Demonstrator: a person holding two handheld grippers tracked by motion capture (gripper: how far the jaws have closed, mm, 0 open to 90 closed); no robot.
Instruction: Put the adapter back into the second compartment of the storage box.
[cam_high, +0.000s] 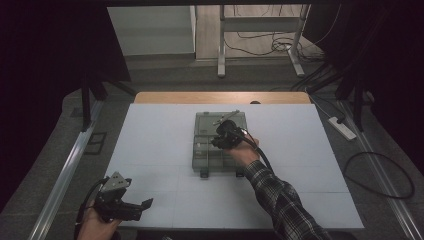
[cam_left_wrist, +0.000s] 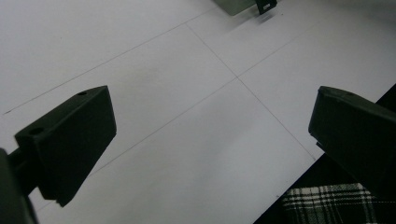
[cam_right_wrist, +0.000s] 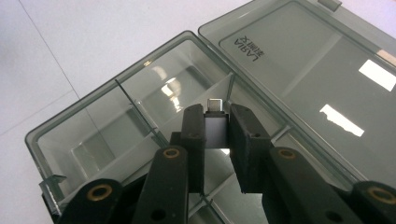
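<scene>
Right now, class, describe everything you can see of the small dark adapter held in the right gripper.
The adapter is a small, dark, boxy block with a smooth, plastic-looking body and a short silvery metal plug at its far end. It is clamped on both sides by the right gripper, plug pointing away from the camera. It hangs above the compartments of the open smoky-clear organiser box; I cannot tell whether it touches the box.

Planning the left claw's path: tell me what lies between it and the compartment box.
Nothing: in the high view, bare white table separates the left claw from the clear compartment box.
</scene>
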